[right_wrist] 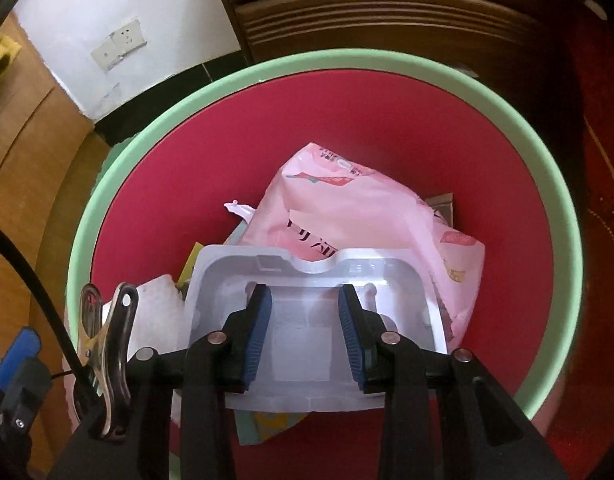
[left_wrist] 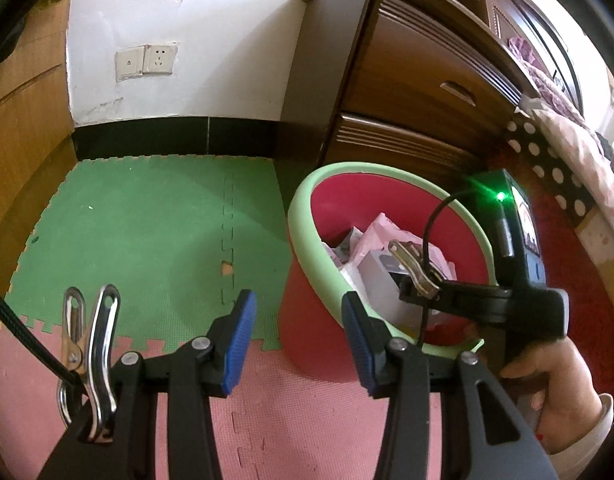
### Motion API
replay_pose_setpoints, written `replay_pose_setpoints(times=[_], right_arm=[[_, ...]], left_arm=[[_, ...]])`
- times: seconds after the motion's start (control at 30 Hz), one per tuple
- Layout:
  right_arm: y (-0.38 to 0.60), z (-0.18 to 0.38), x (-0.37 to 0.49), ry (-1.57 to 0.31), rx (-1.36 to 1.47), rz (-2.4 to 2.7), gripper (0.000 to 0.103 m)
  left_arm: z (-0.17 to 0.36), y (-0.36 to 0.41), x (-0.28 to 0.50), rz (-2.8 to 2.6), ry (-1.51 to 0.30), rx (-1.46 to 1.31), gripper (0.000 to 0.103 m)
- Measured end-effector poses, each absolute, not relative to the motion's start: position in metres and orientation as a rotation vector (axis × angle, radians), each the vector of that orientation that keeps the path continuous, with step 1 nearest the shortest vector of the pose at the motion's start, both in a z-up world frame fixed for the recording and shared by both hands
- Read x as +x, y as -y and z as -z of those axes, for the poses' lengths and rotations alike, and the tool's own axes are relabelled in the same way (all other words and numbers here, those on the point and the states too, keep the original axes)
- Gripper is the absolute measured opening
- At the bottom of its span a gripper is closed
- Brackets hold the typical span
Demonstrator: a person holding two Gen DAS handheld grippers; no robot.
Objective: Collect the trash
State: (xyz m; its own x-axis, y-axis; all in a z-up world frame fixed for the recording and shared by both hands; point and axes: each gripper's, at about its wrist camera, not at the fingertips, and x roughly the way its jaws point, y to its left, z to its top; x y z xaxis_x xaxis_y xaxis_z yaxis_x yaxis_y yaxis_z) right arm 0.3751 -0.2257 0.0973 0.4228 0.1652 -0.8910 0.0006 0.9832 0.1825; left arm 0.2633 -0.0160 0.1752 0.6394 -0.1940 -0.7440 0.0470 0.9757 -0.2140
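A red bin with a pale green rim [left_wrist: 307,248] [right_wrist: 387,60] stands on the floor by a chest of drawers. Inside lie a crumpled pink bag [right_wrist: 347,208] [left_wrist: 383,232] and other wrappers. My right gripper [right_wrist: 305,320] points down into the bin, its blue pads closed on the raised middle of a white plastic tray [right_wrist: 243,272] just above the trash. In the left wrist view that gripper [left_wrist: 407,292] reaches over the near rim with the tray [left_wrist: 377,280] at its tips, a hand [left_wrist: 559,392] on its handle. My left gripper [left_wrist: 299,320] hangs open beside the bin, with nothing between its fingers.
A dark wooden chest of drawers [left_wrist: 419,92] stands right behind the bin. Green foam mat [left_wrist: 147,232] and pink foam mat [left_wrist: 299,420] cover the floor on the left. A light wooden cabinet [left_wrist: 23,140] borders the left, and a bed with a dotted cover [left_wrist: 547,160] the right.
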Motion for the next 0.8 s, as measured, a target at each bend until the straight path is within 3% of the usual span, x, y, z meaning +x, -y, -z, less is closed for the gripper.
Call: replay_pose_setpoints(times=[0.4,0.57,0.8], right_arm=[[0.242,-0.144,0.336,-0.935,0.16,-0.15,0.035],[0.249,-0.168,0.315,-0.851,0.201,-0.179,0.042],[0.243,-0.19,0.283,-0.781,0.14,-0.2,0.043]], left_arm=[[-0.177,0.021,0.261,0.146,-0.863,-0.17,0.047],[-0.177,0.023,0.258,0.147,-0.861,-0.165,0.047],[-0.178,0.034,0.253,0.153,-0.857,-0.132,0.047]])
